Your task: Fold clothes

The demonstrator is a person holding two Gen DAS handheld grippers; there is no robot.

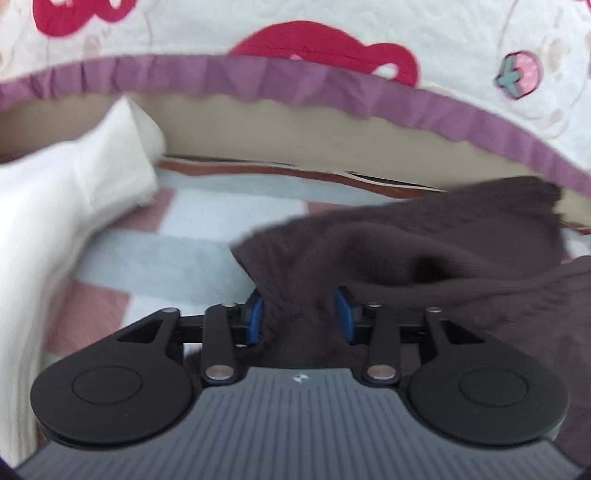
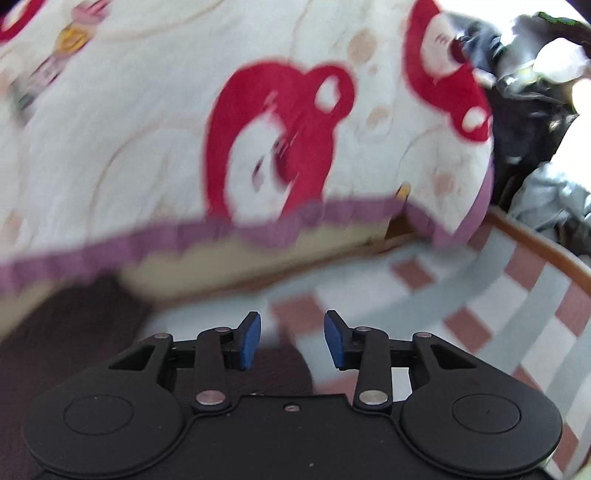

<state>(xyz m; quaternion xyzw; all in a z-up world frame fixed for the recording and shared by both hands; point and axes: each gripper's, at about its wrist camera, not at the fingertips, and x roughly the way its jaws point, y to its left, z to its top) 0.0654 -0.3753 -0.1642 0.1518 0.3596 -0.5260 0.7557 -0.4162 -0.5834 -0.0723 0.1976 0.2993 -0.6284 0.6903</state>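
A dark brown knit garment lies bunched on the checked bedsheet. Part of it runs back between the blue pads of my left gripper. Those pads stand apart about as wide as the right ones, with the cloth filling the gap. At the left edge lies a white ribbed garment. In the right wrist view the brown garment shows at lower left and under the tool. My right gripper is open over the sheet with nothing between its fingers.
A white quilt printed with red bears and edged with a purple frill rises just beyond both grippers. A brown bed frame edge curves at the right, with dark clothes piled past it.
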